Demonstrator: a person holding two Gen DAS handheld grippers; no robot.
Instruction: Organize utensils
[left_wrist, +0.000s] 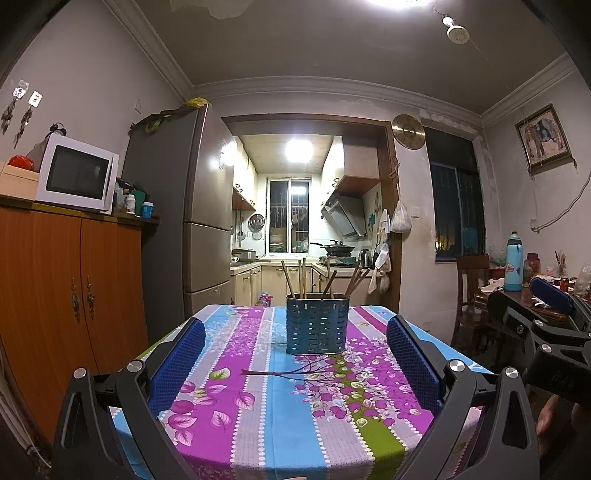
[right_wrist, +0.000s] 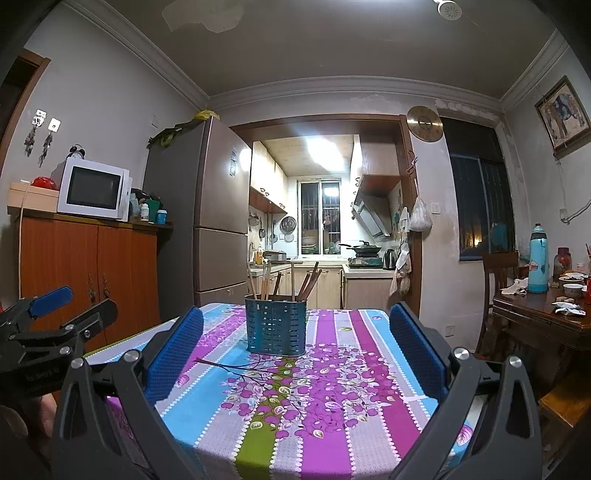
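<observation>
A blue perforated utensil holder (left_wrist: 317, 325) stands upright on the table's flowered cloth (left_wrist: 258, 387), with several wooden chopsticks (left_wrist: 301, 282) standing in it. It also shows in the right wrist view (right_wrist: 276, 325), with its chopsticks (right_wrist: 266, 282). My left gripper (left_wrist: 295, 354) is open and empty, its blue pads wide apart, short of the holder. My right gripper (right_wrist: 295, 350) is open and empty too, with the holder ahead and a little left. Each gripper shows at the edge of the other's view: the right gripper (left_wrist: 550, 317), the left gripper (right_wrist: 51, 321).
An orange cabinet (left_wrist: 66, 280) with a microwave (left_wrist: 77, 173) stands at the left, a fridge (left_wrist: 199, 214) behind it. A wooden table (right_wrist: 543, 317) with a blue flask (right_wrist: 538, 258) and bowls is at the right. The kitchen doorway is ahead.
</observation>
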